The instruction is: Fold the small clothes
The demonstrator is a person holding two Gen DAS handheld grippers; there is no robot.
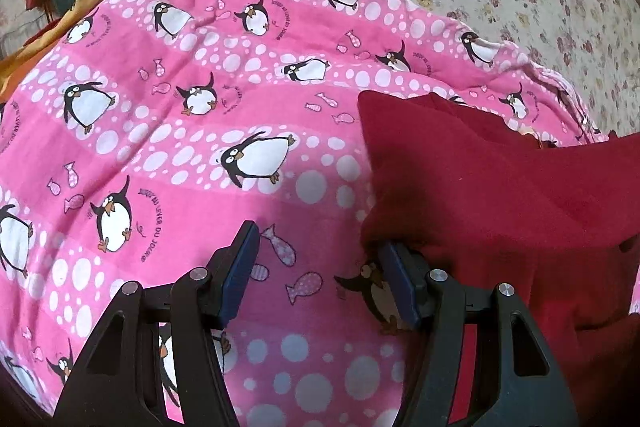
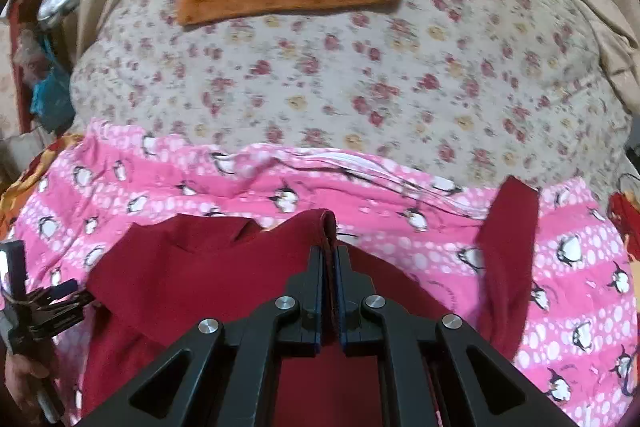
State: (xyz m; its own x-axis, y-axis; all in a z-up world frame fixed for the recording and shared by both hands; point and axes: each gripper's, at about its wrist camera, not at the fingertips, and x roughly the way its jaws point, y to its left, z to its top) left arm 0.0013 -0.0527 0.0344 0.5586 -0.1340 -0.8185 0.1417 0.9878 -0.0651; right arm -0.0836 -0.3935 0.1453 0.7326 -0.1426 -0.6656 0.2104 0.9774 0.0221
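Right up against the lens, the right gripper (image 2: 330,267) is pinching its fingers together on a thin fold of the dark red garment (image 2: 208,267), the hem edge poking up just past the tips. The rest of that garment is lying on the pink penguin blanket (image 2: 400,223) spread over the floral bedspread (image 2: 360,79), one sleeve (image 2: 508,255) trailing off to the right. Over on the left wrist view, the left gripper (image 1: 320,267) is sitting with its fingers apart and nothing between them, its right finger just touching the garment's edge, over the pink blanket. The risk, as I read it: that pinch is looking shallow, so the cloth could be slipping free on a lift. With one corner unheld, the garment may be dragging and bunching, and the sleeve folding crooked. The left fingers could also be catching blanket along with the cloth.
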